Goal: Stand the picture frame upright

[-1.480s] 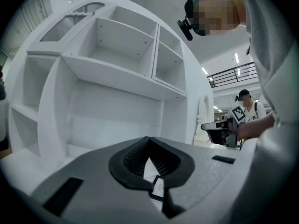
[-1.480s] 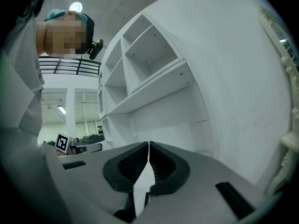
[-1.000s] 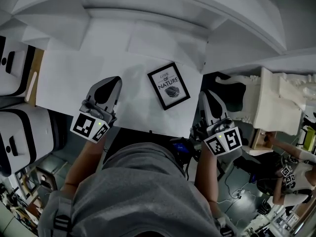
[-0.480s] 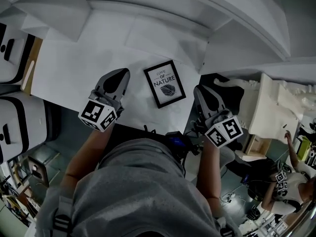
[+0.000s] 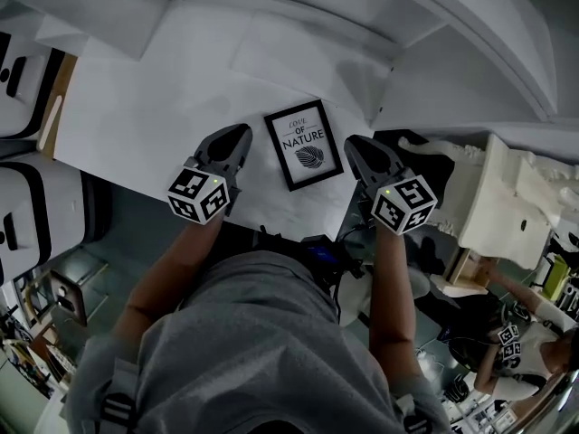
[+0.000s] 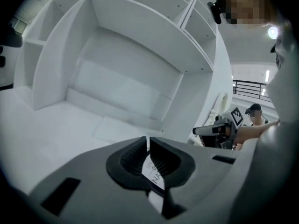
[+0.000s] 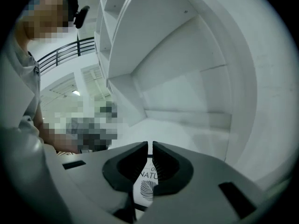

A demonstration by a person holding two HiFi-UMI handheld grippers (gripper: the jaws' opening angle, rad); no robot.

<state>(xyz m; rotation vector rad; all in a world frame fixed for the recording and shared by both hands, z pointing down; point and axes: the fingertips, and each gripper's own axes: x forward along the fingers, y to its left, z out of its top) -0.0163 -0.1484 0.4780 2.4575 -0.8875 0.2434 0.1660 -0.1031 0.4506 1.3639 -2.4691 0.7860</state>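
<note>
The black picture frame (image 5: 304,145), its white print reading "love of nature", lies flat on the white table (image 5: 136,125) near the front edge. My left gripper (image 5: 241,136) hovers just left of the frame, jaws shut and holding nothing. On the frame's right side my right gripper (image 5: 354,143) is likewise shut and empty. In the left gripper view the frame (image 6: 154,174) shows below the closed left gripper (image 6: 147,142). In the right gripper view the frame (image 7: 146,184) shows under the closed right gripper (image 7: 150,146).
A curved white shelf unit (image 5: 298,25) rises behind the table. White ornate furniture (image 5: 511,188) stands to the right. White-and-black devices (image 5: 23,107) sit at the left. Another person with a marker cube (image 5: 529,342) is at the lower right.
Both grippers have moved forward and inward, and now flank the frame closely on either side. The frame has not moved on the table.
</note>
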